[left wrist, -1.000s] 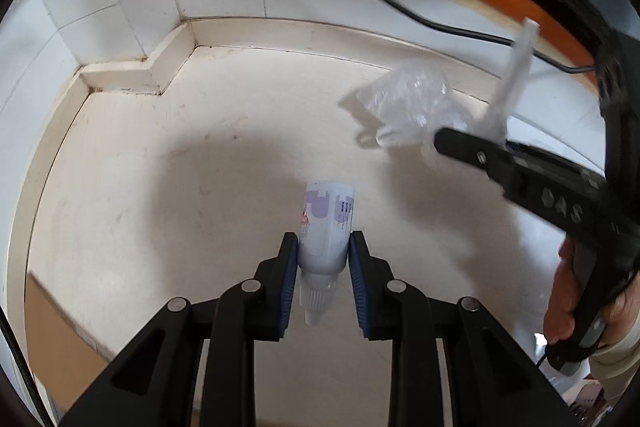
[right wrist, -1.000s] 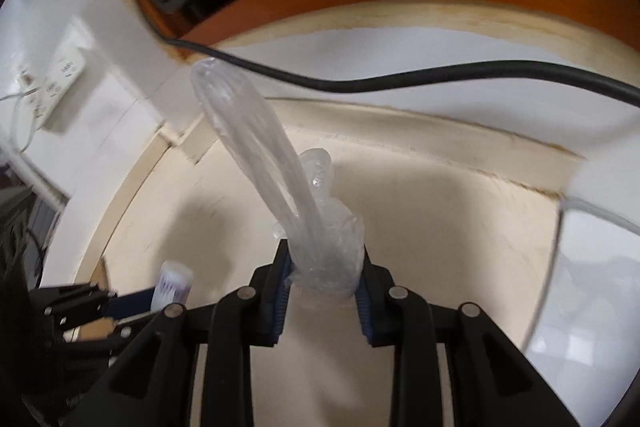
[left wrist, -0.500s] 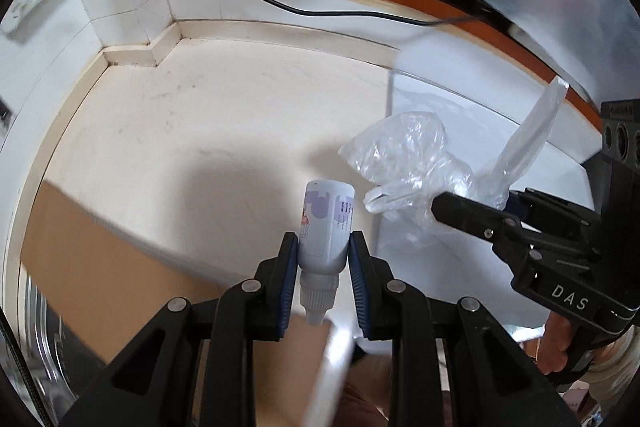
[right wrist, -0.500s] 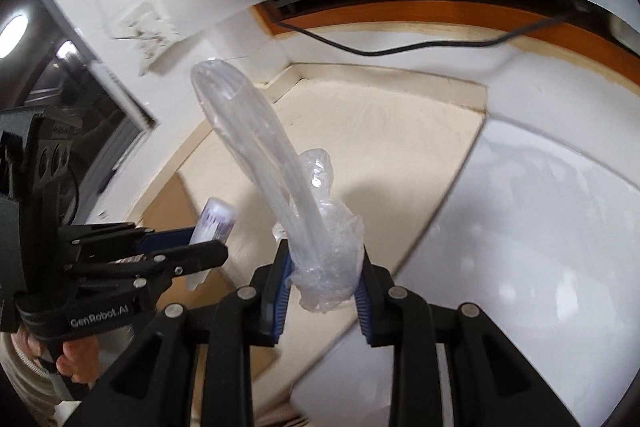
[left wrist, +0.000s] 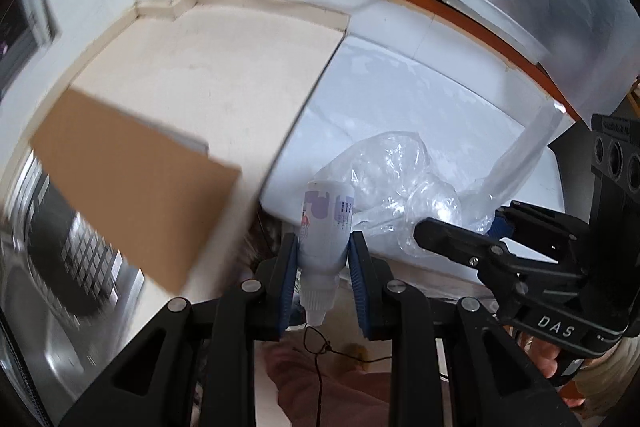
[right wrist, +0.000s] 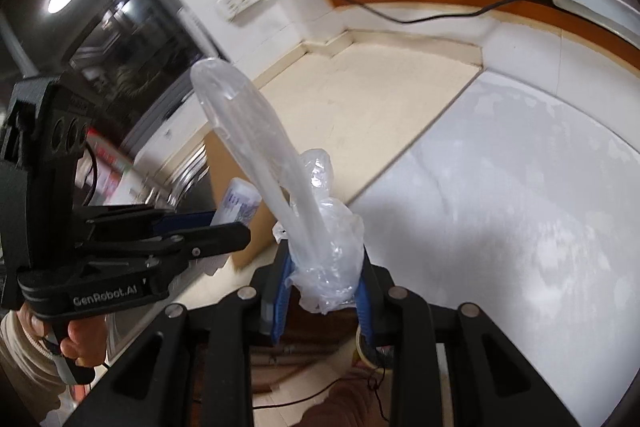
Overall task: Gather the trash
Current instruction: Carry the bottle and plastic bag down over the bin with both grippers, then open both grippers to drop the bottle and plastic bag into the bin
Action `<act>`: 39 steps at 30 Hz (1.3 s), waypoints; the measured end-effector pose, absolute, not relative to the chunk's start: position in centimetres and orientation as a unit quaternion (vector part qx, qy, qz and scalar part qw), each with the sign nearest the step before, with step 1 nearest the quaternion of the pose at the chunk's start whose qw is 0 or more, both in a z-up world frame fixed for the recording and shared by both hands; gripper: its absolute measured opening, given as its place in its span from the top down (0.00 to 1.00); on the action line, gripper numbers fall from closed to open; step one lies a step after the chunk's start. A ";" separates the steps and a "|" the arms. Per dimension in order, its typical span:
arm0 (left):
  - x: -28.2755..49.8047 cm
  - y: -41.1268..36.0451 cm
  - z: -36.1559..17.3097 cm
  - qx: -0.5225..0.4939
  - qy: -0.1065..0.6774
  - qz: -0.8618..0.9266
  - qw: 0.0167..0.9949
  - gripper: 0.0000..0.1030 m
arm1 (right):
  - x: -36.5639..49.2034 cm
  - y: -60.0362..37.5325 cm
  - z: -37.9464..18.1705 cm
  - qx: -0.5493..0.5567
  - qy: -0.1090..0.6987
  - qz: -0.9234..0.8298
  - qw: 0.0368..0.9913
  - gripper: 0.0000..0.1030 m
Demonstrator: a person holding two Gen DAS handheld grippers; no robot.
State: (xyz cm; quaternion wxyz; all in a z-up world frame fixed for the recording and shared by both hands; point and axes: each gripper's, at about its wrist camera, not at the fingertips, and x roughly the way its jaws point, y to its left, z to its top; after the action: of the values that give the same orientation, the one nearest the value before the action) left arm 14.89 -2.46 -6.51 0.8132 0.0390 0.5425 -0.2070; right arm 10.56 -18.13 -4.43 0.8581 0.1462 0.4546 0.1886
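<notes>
Small white dropper bottle [left wrist: 326,227] sat between the left gripper [left wrist: 325,263] jaws, pinched at its lower body, nozzle pointing back toward the camera, base sticking out past the tips. Held in the air, not resting on anything. Clear plastic bag [right wrist: 326,255] was crumpled and clamped in the right gripper [right wrist: 324,283] jaws, a long stiff-looking strip of it poking up and forward, a bit of film hanging out behind the pads. Both pieces of trash were lifted, the two grippers close side by side, bag bulk just right of the bottle in the left view, touching or not I cannot tell.

Below and ahead: cream table [left wrist: 224,67] top, white glossy surface [right wrist: 520,207] next to it, brown cardboard panel [left wrist: 132,187] at left, blurred. Metal rack or appliance at far left, too smeared to name. No bin visible in either view.

Risks, as judgement: bottle was smooth and round, gripped on a narrow band, so a fast swing or a knock from the other gripper could twist it out. Bag film was slippery and only bunched, could creep out of the jaws if they eased. Loose strip could snag the left gripper or the black cable [right wrist: 420,15] along the wall. Frames were motion-blurred, so the drop target would be hard to aim at.
</notes>
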 end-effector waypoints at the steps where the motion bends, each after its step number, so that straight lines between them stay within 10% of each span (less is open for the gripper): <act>1: 14.1 -2.3 -6.8 0.035 0.545 -0.203 0.813 0.77 | 9.6 -18.1 -4.7 0.140 0.458 0.193 0.857 0.73; 16: 4.9 -1.7 -22.0 0.066 0.590 -0.091 0.800 0.77 | 2.4 -15.9 -18.8 0.060 0.538 0.151 0.827 0.73; 39: 11.4 -1.5 -56.8 0.048 0.681 -0.082 0.726 0.77 | 8.7 -13.9 -57.4 0.105 0.651 0.090 0.746 0.71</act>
State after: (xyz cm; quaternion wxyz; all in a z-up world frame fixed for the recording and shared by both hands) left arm 11.36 -1.50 -56.77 0.7258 0.0477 0.6814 -0.0820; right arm 8.66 -13.89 -57.41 0.7463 0.1052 0.6511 0.0896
